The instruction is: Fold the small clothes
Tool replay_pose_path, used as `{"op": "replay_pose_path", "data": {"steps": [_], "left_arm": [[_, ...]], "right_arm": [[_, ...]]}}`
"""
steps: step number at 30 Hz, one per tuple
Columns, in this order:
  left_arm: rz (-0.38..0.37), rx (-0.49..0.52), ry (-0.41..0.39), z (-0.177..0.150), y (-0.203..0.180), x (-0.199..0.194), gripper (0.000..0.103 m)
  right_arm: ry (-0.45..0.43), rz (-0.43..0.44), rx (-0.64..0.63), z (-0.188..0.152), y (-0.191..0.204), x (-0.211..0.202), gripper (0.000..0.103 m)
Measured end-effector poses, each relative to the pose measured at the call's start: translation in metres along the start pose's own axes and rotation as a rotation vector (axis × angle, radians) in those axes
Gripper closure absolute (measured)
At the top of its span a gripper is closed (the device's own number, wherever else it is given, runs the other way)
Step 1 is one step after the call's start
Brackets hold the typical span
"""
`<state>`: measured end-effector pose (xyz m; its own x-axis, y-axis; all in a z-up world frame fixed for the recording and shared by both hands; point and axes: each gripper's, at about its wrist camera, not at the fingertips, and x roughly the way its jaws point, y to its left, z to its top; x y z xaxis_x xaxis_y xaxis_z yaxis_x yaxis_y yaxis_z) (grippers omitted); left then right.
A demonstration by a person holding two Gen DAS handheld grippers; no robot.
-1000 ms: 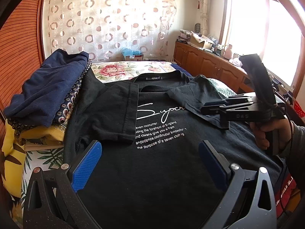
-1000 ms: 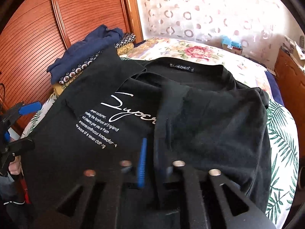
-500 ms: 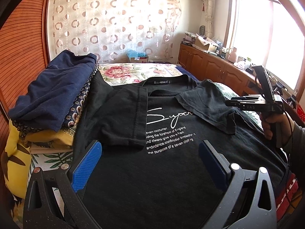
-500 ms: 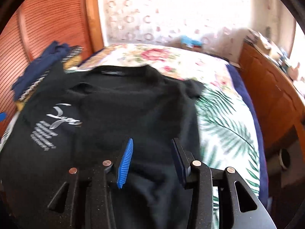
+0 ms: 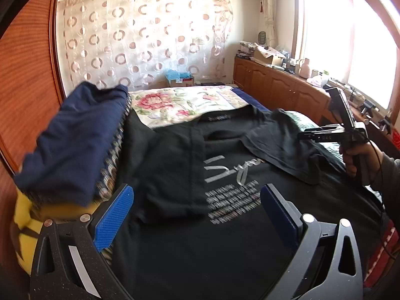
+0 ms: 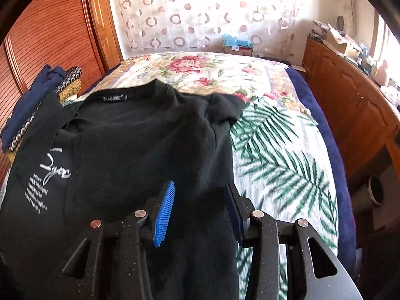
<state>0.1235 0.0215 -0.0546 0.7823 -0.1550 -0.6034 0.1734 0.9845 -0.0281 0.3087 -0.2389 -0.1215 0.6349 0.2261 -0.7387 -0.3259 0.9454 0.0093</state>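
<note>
Hovering level over the black T-shirt point(image 5: 190, 237), left tongs point(image 5: 197, 212) and right tongs point(image 6: 197, 212) both gape, gripping nothing.

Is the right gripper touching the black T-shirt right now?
Cannot tell. In the right wrist view the right gripper is open over the black T-shirt edge; in the left wrist view it seems raised, but neither shows a clear gap.

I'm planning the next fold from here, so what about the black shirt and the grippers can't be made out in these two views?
- Black T-shirt hem: cut off by the bottom edge and gripper bodies in both views.
- Small white print: motion-blurred in the left wrist view, too small in the right.
- Right gripper fingers: seen edge-on in the left wrist view; its own view shows them apart.
- Clothes pile: blurred, lower layers hidden.
</note>
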Motion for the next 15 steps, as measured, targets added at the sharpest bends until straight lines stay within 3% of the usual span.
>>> {"op": "replay_pose_path", "data": {"steps": [4,9,15], "left_arm": [[0.021,0.025,0.011,0.019,0.012,0.010,0.001],[0.024,0.048,0.061,0.048,0.029,0.038,0.025],[0.072,0.087,0.166,0.073,0.044,0.079,0.045]], "right_arm": [[-0.002,-0.003,0.014,0.012,-0.003,0.013,0.055],[0.019,-0.027,-0.031,0.023,-0.004,0.032,0.054],[-0.004,-0.017,-0.050,0.025,-0.003,0.040,0.054]]}}
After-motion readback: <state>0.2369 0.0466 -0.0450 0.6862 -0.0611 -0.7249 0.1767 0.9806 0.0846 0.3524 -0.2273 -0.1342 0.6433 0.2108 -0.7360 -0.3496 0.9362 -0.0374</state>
